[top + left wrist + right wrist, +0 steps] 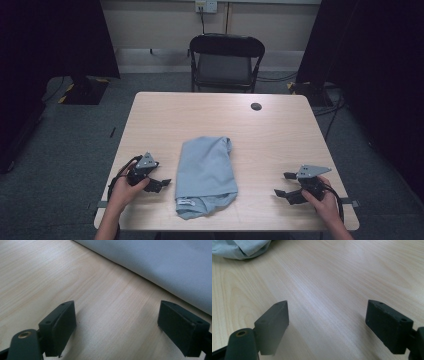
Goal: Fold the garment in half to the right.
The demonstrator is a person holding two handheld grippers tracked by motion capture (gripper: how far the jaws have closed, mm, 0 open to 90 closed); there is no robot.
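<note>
Now both tongs, left (161, 183) and right (283, 184), rest released beside the folded cloth (206, 169) on the counter (280, 135), so the next move probably needs a grasp of its edge.

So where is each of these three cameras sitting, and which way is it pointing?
High view: above the person's side, looking forward and down on the table, folded blue cloth and chair; forearms, left gripper and right gripper show.
Left gripper view: rides the left gripper, looking along its open jaws at tabletop and cloth edge.
Right gripper view: rides the right gripper, open jaws over bare wood, cloth at far left.
All share cloth and table.
</note>
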